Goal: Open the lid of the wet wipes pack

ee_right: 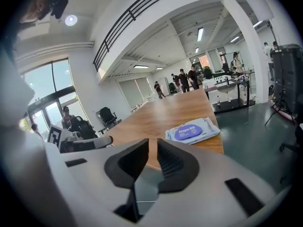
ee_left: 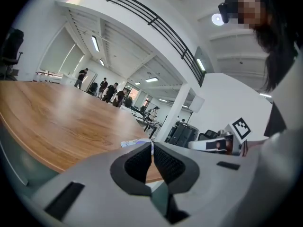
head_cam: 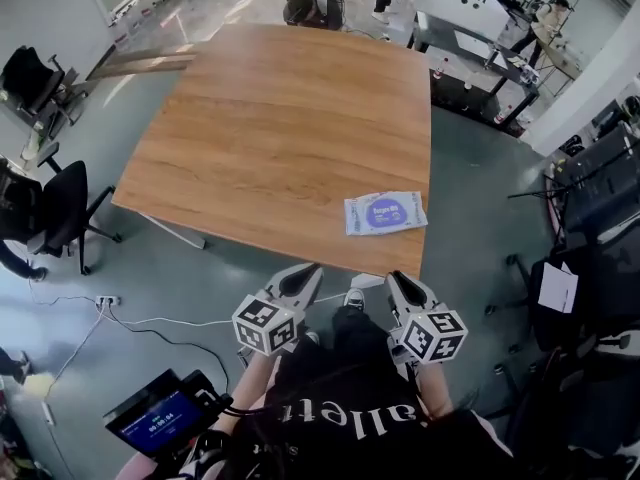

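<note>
The wet wipes pack is a flat white pouch with a purple oval lid. It lies lid shut near the front right corner of the wooden table. In the right gripper view the pack sits just beyond the jaws, slightly right. Only its edge peeks over the jaws in the left gripper view. My left gripper hangs below the table's front edge, close to my body, tips touching, empty. My right gripper is beside it, closed to a thin slit, nothing between.
Black office chairs stand on the floor to the left. Desks and a cart are behind the table at the right, with people standing at the far end. A dark chair with a paper sheet is to my right. A lit screen sits low left.
</note>
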A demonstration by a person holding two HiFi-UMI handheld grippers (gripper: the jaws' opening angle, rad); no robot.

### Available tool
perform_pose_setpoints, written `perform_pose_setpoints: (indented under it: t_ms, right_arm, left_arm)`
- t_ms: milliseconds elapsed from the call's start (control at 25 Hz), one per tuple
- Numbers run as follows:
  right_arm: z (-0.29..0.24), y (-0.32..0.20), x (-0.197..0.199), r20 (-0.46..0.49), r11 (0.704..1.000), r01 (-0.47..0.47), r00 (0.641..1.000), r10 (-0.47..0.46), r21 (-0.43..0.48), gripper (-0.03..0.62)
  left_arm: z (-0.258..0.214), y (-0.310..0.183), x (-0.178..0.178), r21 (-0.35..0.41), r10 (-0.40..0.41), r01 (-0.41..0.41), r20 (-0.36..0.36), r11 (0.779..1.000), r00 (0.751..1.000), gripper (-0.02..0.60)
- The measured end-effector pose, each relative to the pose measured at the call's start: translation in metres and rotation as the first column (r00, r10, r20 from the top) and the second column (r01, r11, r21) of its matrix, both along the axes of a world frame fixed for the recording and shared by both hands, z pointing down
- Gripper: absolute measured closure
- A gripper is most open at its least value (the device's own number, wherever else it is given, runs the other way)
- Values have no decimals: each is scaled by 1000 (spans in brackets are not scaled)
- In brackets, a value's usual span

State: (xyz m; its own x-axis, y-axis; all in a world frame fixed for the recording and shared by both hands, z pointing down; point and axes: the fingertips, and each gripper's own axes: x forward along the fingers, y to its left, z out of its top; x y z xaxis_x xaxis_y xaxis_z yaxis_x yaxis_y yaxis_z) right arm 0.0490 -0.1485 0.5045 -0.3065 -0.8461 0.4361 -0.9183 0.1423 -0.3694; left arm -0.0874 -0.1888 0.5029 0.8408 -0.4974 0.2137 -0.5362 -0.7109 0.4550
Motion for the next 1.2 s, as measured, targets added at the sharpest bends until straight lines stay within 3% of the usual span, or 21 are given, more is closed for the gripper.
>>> perform_pose_setpoints:
  t_ms: [240,400,640,760,880,1000,1120,1200]
  right_arm:
    - [0,-42,49,-11,998,70,997,-70,5,530]
    - [7,-65,82,-10,997,82,997,-82,-4,531]
    - [26,-86,95,-55,980,194,979,-196,-46,530]
    - [39,-97,97,-100,963,262,958,-267,-65,530]
    - [51,-108,90,-160,938,336,924,-346,-90,530]
    - [65,-119,86,-236,908,403,877,-418,-110,530]
    - [77,-132,78,-334,868,480,803,-493,-129,529]
    - [85,-138,73,-409,832,531,732,-545,-160,528]
  left_arm:
    - [15,-40,48,-22,-42,43,43,999,998,580]
    - [37,-65,83,5,-15,14,165,1000,986,572]
    - [79,-93,119,-18,46,-42,354,999,934,571]
    - [109,-105,134,-37,102,-96,456,995,884,523]
    - [133,-115,137,-44,131,-127,531,991,838,523]
    - [146,-118,141,-63,145,-133,554,989,820,523]
    - [151,-122,141,-51,138,-134,580,990,803,523]
    - [154,-121,142,-50,140,-138,605,989,784,525]
